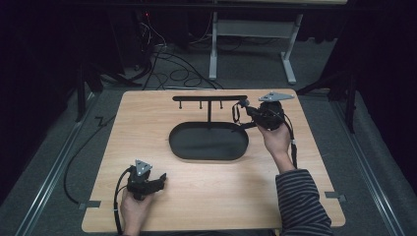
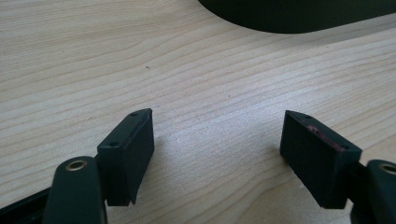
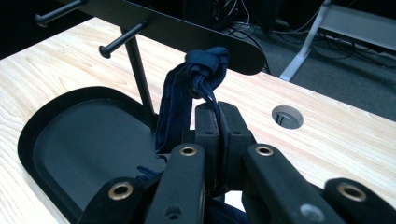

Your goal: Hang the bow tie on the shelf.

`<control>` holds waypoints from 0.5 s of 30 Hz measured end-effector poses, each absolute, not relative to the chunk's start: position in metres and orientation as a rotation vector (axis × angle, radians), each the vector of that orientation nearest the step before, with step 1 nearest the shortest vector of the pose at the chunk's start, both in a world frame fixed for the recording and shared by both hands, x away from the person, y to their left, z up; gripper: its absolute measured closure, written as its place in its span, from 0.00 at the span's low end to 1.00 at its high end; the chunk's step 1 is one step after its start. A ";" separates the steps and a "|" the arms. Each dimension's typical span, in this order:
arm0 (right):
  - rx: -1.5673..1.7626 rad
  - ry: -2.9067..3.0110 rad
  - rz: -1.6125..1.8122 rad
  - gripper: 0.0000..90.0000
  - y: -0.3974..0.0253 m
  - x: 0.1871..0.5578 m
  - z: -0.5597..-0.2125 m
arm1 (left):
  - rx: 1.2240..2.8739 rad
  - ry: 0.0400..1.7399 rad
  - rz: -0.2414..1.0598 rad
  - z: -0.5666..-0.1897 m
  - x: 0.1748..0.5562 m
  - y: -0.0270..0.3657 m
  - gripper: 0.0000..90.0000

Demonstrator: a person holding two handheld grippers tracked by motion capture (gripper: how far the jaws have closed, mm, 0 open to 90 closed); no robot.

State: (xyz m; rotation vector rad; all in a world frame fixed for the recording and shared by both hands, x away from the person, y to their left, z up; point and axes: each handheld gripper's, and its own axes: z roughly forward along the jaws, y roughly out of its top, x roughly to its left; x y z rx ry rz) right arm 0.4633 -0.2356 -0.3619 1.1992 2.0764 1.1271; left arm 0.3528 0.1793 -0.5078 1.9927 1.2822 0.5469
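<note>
A black stand with a crossbar point(image 1: 210, 98) point(image 3: 173, 30) and short pegs point(image 3: 119, 41) rises from an oval black tray point(image 1: 208, 141) point(image 3: 60, 140) in the middle of the wooden table. My right gripper point(image 1: 243, 109) point(image 3: 218, 114) is shut on a dark blue knotted fabric loop point(image 3: 194, 88) point(image 1: 236, 112), held up near the right end of the crossbar. At the front left, my left gripper point(image 1: 161, 179) point(image 2: 217, 140) rests low over the bare wood, jaws wide open with nothing between them. The tray's edge point(image 2: 299, 18) lies beyond it.
The table point(image 1: 147, 128) has a round cable hole point(image 3: 286, 116) near the far right edge. Cables and a white desk frame point(image 1: 255, 39) stand on the floor behind the table. A striped sleeve point(image 1: 300, 201) comes in at the lower right.
</note>
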 end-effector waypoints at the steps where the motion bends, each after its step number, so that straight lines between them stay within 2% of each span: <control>1: 1.199 2.076 1.128 0.99 -0.235 0.464 -0.363 | 1.992 1.282 0.546 -0.508 0.353 0.179 0.30; 15: 1.280 2.024 1.143 0.99 -0.238 0.475 -0.370 | 1.992 1.281 0.543 -0.508 0.353 0.180 0.29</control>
